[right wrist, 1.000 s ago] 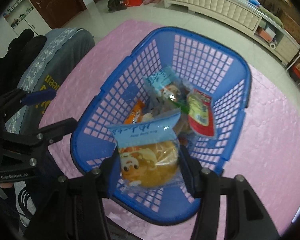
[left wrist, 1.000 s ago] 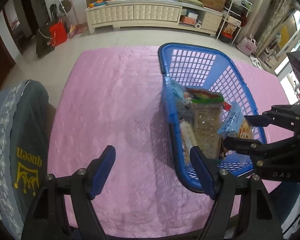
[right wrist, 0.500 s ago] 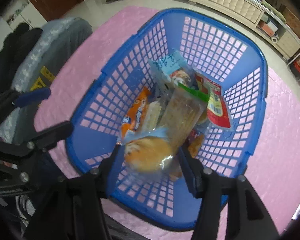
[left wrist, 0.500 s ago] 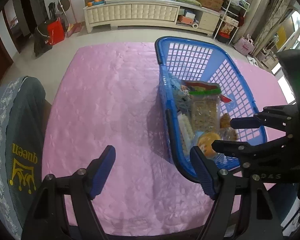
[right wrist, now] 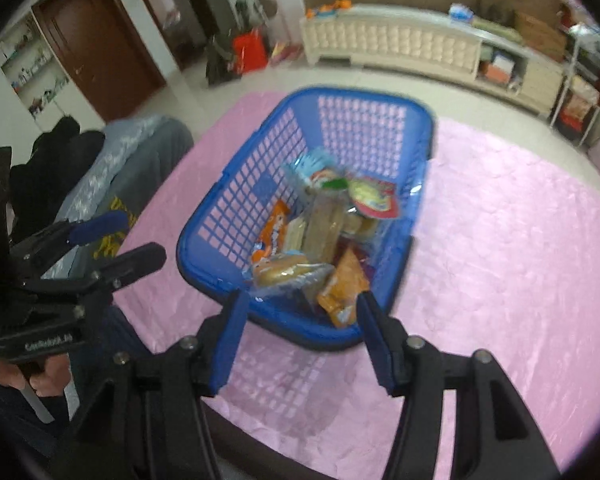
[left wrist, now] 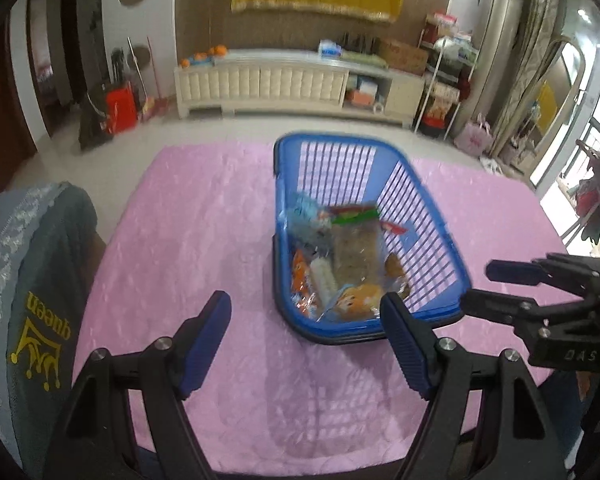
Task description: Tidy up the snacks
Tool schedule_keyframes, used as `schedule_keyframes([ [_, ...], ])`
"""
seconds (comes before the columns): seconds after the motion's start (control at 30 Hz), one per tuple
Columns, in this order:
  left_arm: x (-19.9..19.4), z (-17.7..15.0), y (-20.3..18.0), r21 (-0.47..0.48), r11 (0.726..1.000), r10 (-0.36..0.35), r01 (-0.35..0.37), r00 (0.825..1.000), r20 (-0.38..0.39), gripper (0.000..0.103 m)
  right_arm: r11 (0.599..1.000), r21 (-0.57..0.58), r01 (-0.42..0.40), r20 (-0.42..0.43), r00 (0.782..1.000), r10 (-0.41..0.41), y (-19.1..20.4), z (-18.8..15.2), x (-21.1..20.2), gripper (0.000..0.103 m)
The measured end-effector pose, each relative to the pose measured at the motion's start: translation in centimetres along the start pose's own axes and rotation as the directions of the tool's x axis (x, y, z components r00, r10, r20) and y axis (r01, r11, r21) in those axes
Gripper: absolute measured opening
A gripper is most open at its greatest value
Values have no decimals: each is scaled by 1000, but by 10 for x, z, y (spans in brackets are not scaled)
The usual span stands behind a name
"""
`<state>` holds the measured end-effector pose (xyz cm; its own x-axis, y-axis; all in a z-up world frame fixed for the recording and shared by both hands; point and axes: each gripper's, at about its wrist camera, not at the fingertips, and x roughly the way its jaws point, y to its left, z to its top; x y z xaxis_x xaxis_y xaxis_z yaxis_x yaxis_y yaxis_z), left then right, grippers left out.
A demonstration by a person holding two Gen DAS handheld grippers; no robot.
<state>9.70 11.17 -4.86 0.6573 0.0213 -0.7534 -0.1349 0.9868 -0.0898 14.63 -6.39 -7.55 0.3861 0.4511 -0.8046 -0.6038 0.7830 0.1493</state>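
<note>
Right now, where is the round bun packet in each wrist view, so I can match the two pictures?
Left wrist: bun packet, lower centre, at the blue basket's near end.
Right wrist: bun packet, centre, at the basket's near end.
Shared landmark: the orange wrapper beside it.

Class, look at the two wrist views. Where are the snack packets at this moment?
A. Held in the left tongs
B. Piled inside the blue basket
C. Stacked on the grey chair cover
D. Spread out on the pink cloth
B. The snack packets lie heaped inside the blue basket, the pink cloth around it is bare, and both tongs are empty.
</note>
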Motion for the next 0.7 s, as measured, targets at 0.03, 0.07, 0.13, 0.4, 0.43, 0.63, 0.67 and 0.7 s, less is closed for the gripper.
schedule_keyframes([
  [0.03, -6, -3, -5, 1, 1000, 6, -6, 1000, 24, 75, 1000, 7, 30, 29, 999, -30, -2, -8, -10, 61],
  [0.07, -12, -6, -9, 2, 1000, 10, -11, 999, 49, 75, 999, 19, 45, 50, 998, -46, -3, -14, -17, 61],
  [0.13, -25, -14, -17, -5, 1000, 24, -24, 994, 105, 75, 995, 47, 88, 99, 991, -92, -8, -23, -31, 62],
  [0.4, -62, -38, -56, 41, 997, 58, -73, 956, 288, 75, 980, 112, 163, 312, 931, -191, -13, -60, -84, 74],
  [0.43, -68, -40, -62, 47, 996, 59, -78, 948, 314, 75, 977, 127, 174, 342, 916, -208, -13, -65, -92, 85],
  [0.63, -97, -51, -82, 43, 997, 39, -62, 911, 410, 92, 957, 161, 242, 439, 851, -289, -6, -82, -125, 103],
  [0.67, -102, -53, -89, 62, 994, 55, -89, 903, 426, 103, 951, 168, 260, 457, 834, -309, -5, -85, -131, 103],
  [0.7, -108, -55, -95, 78, 991, 62, -108, 892, 448, 103, 945, 182, 271, 482, 813, -326, -3, -87, -139, 103],
])
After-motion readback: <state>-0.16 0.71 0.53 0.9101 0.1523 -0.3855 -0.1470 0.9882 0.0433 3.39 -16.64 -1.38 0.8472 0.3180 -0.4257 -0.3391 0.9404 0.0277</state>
